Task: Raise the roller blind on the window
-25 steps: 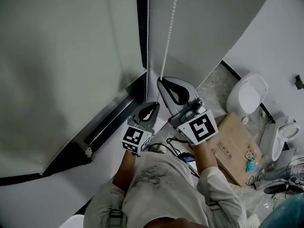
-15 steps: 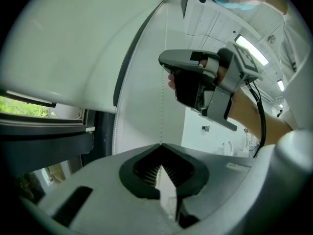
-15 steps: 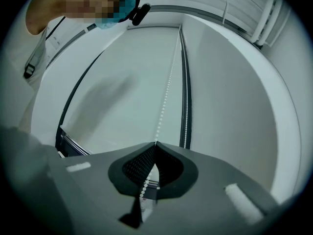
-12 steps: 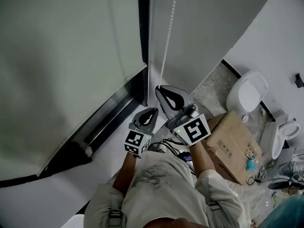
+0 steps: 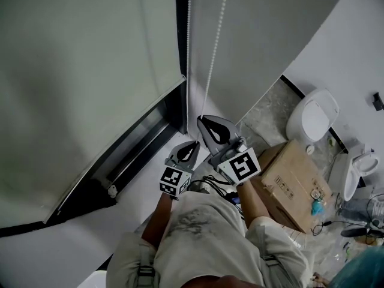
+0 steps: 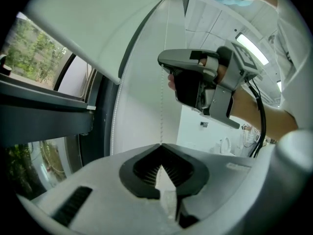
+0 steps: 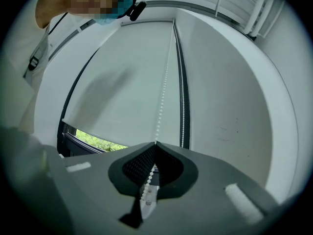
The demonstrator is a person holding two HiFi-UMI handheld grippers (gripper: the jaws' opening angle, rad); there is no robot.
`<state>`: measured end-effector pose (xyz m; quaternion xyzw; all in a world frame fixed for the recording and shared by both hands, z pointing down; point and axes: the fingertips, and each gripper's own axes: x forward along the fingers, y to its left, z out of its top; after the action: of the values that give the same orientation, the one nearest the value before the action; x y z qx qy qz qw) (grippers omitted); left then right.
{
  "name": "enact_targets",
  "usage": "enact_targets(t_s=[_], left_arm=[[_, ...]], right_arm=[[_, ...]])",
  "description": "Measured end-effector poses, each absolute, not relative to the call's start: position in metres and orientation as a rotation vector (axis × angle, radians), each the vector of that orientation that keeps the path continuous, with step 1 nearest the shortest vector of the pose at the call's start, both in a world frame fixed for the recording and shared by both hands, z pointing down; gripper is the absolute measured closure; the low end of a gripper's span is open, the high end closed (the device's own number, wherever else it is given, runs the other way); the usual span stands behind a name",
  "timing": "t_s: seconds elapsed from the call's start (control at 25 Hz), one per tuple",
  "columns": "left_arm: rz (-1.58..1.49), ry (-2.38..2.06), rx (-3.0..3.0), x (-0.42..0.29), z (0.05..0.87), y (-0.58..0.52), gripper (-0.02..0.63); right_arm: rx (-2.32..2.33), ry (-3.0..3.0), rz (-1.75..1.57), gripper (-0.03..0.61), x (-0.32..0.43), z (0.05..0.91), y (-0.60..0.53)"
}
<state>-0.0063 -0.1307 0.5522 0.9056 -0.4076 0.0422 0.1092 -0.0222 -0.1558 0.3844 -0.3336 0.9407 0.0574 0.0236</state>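
The roller blind (image 5: 90, 71) hangs over most of the window (image 6: 34, 53) on the left, its bottom edge a little above the sill, so only a strip of greenery shows. By my judgement the raise is barely begun.

Right of the blind, the left gripper (image 5: 192, 146) is clenched on the left strand of the bead chain (image 5: 215, 53), which runs taut into its tips. Just right of it and slightly farther up, the right gripper (image 5: 204, 122) is clamped on the other strand, with beads showing inside its jaw opening. A cardboard box (image 5: 294, 185) and a toilet (image 5: 313, 122) lie on the floor at the right.

With both strands gripped, pulling down on both would lock the loop. Drawing the wrong strand would lower the blind. A sharp or sideways tug could slip the beads through the pads or strain the chain.
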Motion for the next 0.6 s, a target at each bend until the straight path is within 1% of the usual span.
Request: enact_targets(t_s=[0.44,0.6], left_arm=[[0.178,-1.191,2.617,-0.013,0.588,-0.124,0.607],[0.202,-1.251,2.595,-0.022,0.582,-0.122,0.604]], right_arm=[[-1.021,2.913,0.050,0.569,-0.019,0.420,-0.150],[-1.003,2.904,0.027,0.569,-0.019,0.422,-0.149]])
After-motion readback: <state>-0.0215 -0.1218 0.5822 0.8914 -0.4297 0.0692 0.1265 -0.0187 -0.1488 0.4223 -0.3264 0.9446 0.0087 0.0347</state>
